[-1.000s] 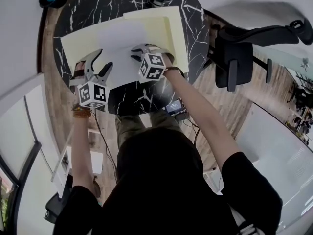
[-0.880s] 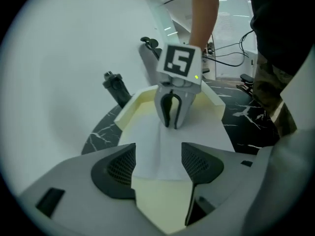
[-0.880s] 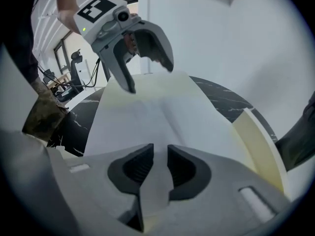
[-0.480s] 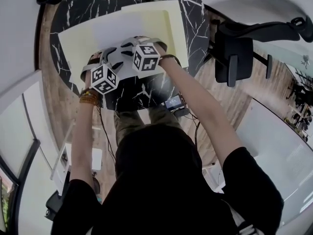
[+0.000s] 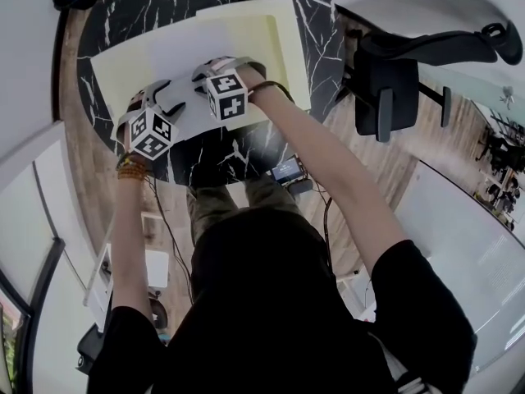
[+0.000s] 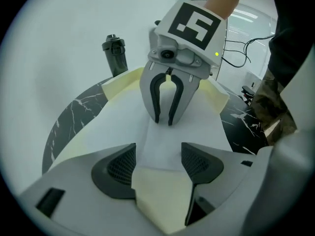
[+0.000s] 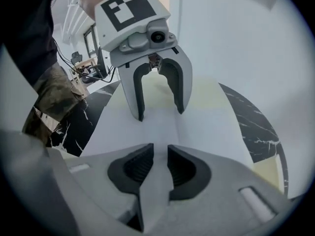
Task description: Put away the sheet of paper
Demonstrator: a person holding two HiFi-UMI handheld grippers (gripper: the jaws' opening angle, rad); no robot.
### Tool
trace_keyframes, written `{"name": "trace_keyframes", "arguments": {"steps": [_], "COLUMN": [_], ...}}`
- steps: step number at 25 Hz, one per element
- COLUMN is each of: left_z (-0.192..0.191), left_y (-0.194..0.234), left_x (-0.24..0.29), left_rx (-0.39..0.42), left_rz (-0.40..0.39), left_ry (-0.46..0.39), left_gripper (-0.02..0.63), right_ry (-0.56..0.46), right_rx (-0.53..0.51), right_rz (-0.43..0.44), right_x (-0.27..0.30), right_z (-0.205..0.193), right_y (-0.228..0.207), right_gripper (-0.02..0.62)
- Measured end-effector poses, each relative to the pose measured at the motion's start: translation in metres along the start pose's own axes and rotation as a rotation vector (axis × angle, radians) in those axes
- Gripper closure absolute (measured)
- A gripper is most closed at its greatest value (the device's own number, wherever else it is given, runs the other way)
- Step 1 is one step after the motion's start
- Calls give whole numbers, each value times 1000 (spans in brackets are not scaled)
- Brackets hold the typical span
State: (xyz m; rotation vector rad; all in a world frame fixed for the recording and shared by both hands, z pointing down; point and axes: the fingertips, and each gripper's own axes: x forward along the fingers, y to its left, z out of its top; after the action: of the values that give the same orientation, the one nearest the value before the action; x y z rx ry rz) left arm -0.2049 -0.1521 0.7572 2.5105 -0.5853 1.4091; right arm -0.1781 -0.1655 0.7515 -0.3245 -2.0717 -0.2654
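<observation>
While the sheet of paper [image 5: 197,48] lies on the open yellow folder [image 5: 283,48] on the bench [image 5: 148,6], nipped in my clenched right tongs [image 7: 160,166] with my left tongs [image 6: 158,161] released astride its edge, an uneven pull could crease or tear it.

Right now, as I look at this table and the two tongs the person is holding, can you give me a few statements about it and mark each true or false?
1. The right tongs are pinched on the white sheet. True.
2. The left tongs are shut tight. False: their jaws stand apart, over the near edge of the paper.
3. The sheet lies on an open pale yellow folder. True.
4. The table is plain white. False: it is black with white veins.
5. A dark bottle stands by the table's far edge. True.
</observation>
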Motion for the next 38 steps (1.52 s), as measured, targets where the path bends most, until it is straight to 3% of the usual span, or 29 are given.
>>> {"name": "trace_keyframes", "arguments": {"steps": [5,11,17,20,23,27,38], "left_z": [-24,-25,-26,-24,-22,-24,-24], "left_y": [0,-1,1,1,1,0,0], "left_x": [-4,-3,-4,-2,-1,-4,-1], "left_rx": [-104,-119,-135,-142,-144,-144,-146], "left_rz": [-7,-13,-7,-14,-28,-21,-26], "left_ry": [-32,-55,-133,-120,-105,-95,-96], "left_gripper": [304,304,304,304,304,304,304], "right_ry": [14,51,173,174,101,91,135], "right_rx": [32,46,49,45,40,7,105], "right_rz": [-18,-22,-5,-23,-55,-30,-27], "right_x": [-8,-25,-40,-46,-51,-26,-42], "right_z": [-13,-40,-84,-82,-55,-37,-81], "right_y": [1,1,4,2,-3,4,7], "right_gripper": [508,508,508,507,508,506,508]}}
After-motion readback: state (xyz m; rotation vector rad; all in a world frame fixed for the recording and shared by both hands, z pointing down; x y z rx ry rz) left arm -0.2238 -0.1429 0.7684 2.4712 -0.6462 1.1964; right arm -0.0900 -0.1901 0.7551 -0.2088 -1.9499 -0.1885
